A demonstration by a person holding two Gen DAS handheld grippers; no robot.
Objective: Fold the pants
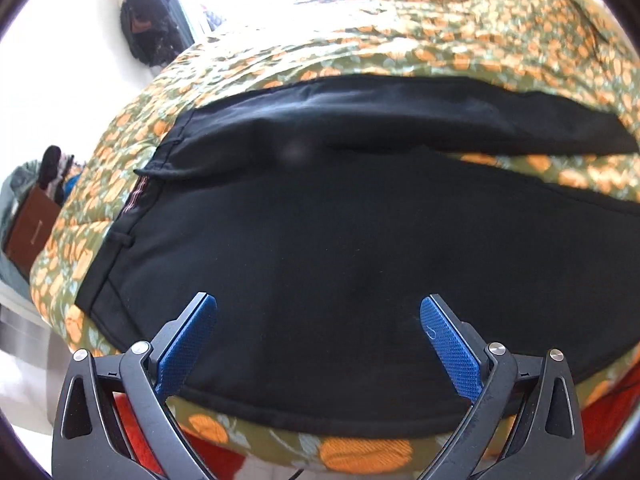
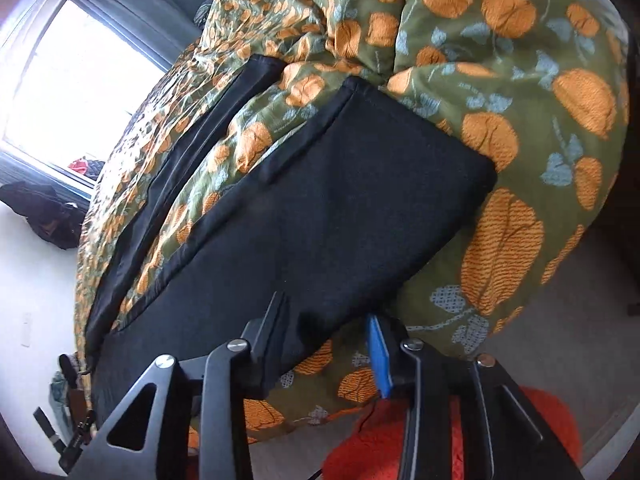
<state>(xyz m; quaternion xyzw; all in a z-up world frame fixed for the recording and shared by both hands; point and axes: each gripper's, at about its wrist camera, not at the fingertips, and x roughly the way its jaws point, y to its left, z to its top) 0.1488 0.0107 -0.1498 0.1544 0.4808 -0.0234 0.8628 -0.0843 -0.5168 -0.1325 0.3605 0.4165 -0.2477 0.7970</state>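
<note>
Black pants [image 1: 320, 248] lie spread flat on a green bed cover with orange flowers [image 1: 460, 48]. The waistband is at the left in the left wrist view; both legs run to the right. My left gripper [image 1: 318, 308] is open and empty, hovering over the near edge of the pants near the seat. In the right wrist view the near leg's hem end [image 2: 340, 200] lies before me. My right gripper [image 2: 328, 316] has its jaws partly closed around the near edge of that leg; the fabric passes between the fingers.
The bed cover [image 2: 520, 80] bunches up in a mound past the leg hems. A bright window [image 2: 72, 80] is at the far side. Dark bags [image 1: 144, 20] sit on the floor by the wall. Red-orange fabric [image 2: 400, 440] lies below the bed edge.
</note>
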